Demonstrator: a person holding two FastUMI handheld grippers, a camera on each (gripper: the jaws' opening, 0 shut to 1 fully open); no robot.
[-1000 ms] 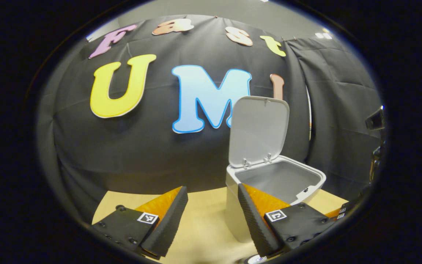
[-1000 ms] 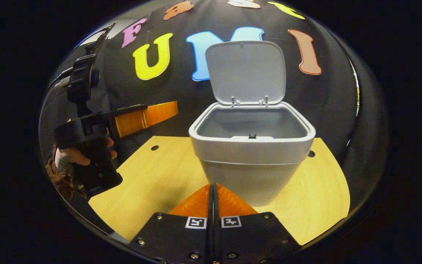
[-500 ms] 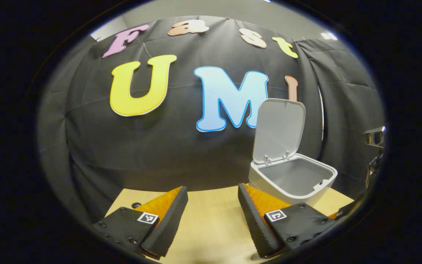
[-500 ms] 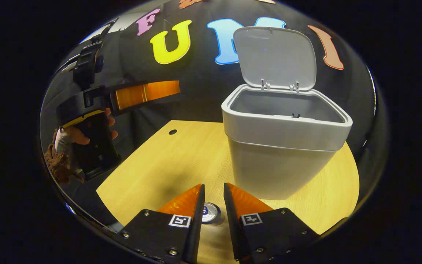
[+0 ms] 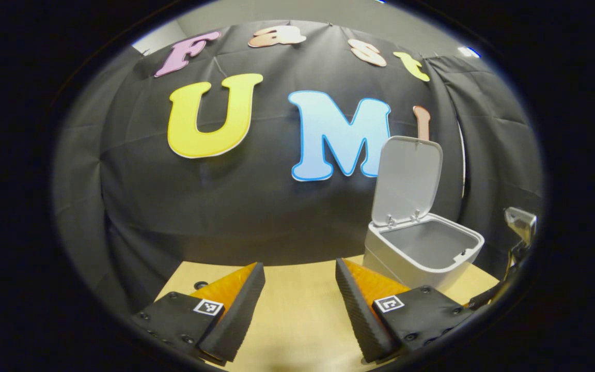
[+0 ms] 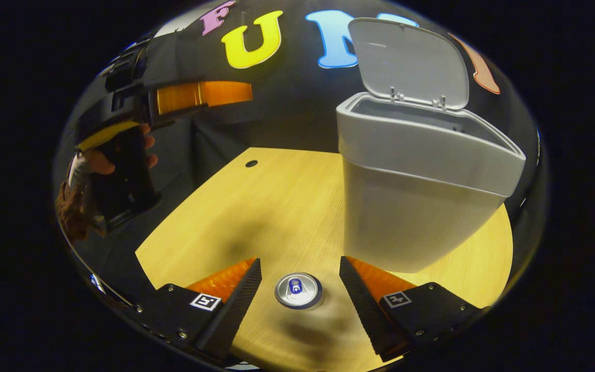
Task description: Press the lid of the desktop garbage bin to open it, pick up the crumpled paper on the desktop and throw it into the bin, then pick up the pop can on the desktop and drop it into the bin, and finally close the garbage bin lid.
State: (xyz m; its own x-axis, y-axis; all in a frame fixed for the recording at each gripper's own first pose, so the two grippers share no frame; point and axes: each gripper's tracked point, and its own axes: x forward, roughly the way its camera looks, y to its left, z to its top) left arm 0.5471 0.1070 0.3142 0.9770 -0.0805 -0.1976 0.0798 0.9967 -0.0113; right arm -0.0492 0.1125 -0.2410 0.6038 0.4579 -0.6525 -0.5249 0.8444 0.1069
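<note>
Right gripper (image 6: 300, 289), clenched one second earlier, now spread wide, pop can (image 6: 298, 290) upright between fingers, untouched. Left gripper (image 5: 297, 305) released, empty. Bin (image 6: 421, 206) beyond, lid (image 6: 411, 59) raised. Step: can pickup. Next: descend, clamp can body.

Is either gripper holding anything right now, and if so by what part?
Nothing is held. The right gripper is open above the upright can, fingers apart from it; the left gripper is open and empty.

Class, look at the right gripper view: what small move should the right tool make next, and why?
Probably lower the right tool around the pop can and then close. Its fingers are open on either side of the upright can, not touching it, and the bin lid stands open.
</note>
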